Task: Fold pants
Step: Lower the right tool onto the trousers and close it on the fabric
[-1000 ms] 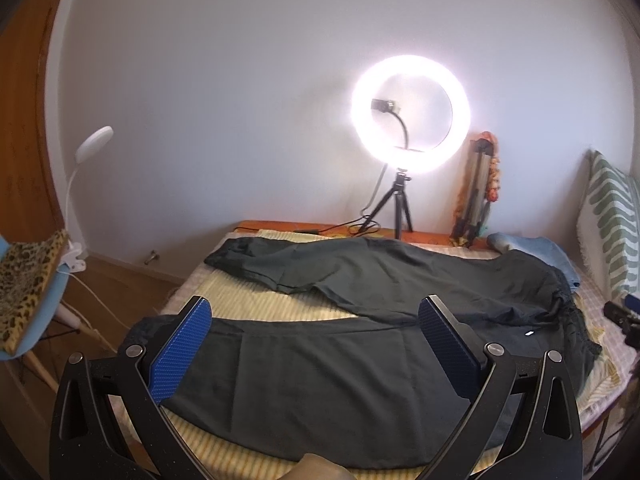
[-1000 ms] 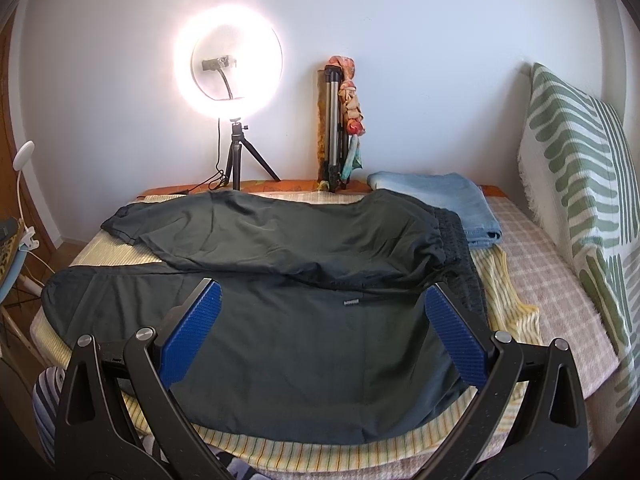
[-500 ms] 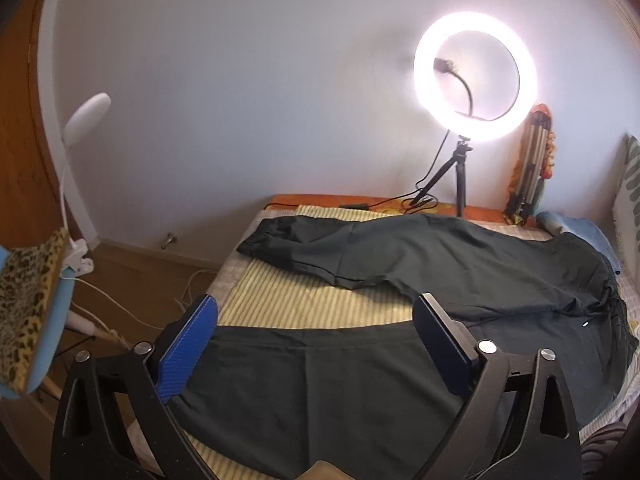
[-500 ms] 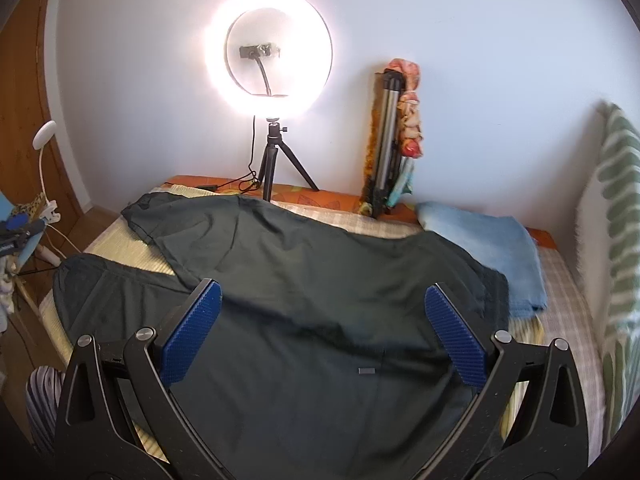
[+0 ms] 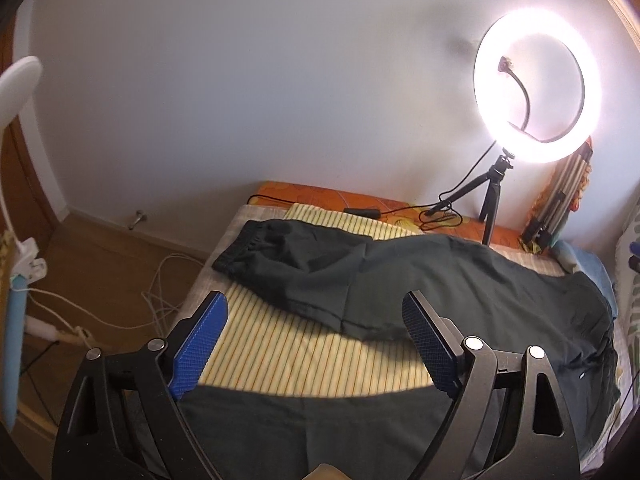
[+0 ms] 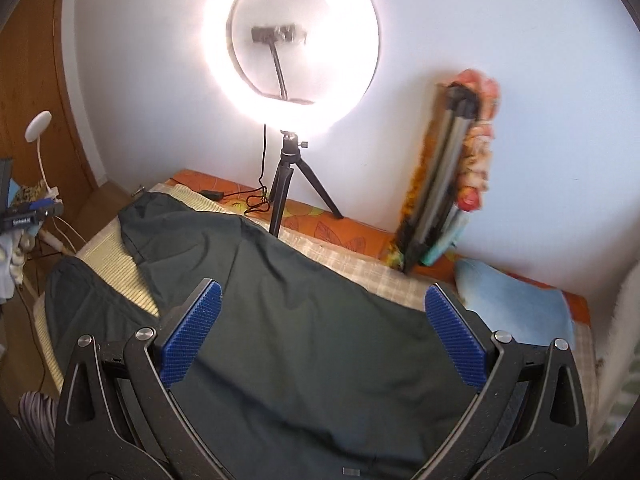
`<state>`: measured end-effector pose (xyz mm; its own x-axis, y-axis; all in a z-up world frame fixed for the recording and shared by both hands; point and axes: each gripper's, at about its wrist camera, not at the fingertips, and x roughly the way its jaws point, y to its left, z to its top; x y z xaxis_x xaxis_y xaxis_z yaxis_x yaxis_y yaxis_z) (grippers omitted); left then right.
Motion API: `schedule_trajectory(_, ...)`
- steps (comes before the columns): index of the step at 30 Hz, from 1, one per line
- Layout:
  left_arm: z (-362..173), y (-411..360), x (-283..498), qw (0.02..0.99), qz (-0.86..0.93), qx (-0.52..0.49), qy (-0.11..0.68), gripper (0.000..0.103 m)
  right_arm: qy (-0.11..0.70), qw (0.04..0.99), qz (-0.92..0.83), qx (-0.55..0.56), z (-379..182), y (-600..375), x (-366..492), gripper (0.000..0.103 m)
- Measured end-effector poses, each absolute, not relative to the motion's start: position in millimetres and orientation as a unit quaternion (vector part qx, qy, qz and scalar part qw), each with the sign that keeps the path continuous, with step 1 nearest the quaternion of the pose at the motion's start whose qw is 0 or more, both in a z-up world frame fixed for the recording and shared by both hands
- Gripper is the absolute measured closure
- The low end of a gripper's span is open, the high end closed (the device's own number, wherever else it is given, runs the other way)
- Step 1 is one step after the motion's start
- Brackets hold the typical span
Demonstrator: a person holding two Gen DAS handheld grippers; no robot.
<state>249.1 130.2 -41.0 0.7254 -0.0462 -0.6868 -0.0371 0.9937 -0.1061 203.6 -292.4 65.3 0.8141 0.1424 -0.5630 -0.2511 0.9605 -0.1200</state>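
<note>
Both jaws wide, holding nothing: left gripper [image 5: 316,342] and right gripper [image 6: 320,332] above dark pants [image 5: 460,280], spread legs-apart on striped bed cover [image 5: 296,344] before ring light [image 5: 536,84]. Risk: pinching cover along with cloth, dragging everything askew.

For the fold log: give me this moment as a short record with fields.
garment: dark pants, spread flat, legs apart in a V
surface: bed with striped yellow sheet
left gripper: open, holding nothing, over the gap between the legs
right gripper: open, holding nothing, over the pants
background: lit ring light; folded blue cloth
</note>
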Motion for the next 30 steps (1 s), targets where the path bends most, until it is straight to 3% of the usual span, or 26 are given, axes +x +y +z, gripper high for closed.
schedule_trajectory(8, -73.6, 124.6, 316.4, 0.909, -0.014, -0.066, 0.412, 0.022, 0.322, 0.928, 0.145, -0.119, 9.3, -274.1, 292.7, 0.005)
schedule_trajectory(10, -84.5, 123.4, 330.9, 0.904, -0.012, -0.068, 0.422, 0.024, 0.339, 0.92, 0.158, -0.116, -7.9, -269.1, 311.7, 0.011)
schedule_trajectory(26, -154.0, 117.1, 401.7, 0.876, -0.024, -0.1, 0.472, 0.049, 0.385, 0.891, 0.203, -0.132, -78.8, -234.6, 400.2, 0.013)
schedule_trajectory(30, -170.9, 118.1, 407.0, 0.869, -0.023, -0.107, 0.482, 0.049, 0.397, 0.883, 0.198, -0.155, -95.2, -224.8, 414.4, 0.013)
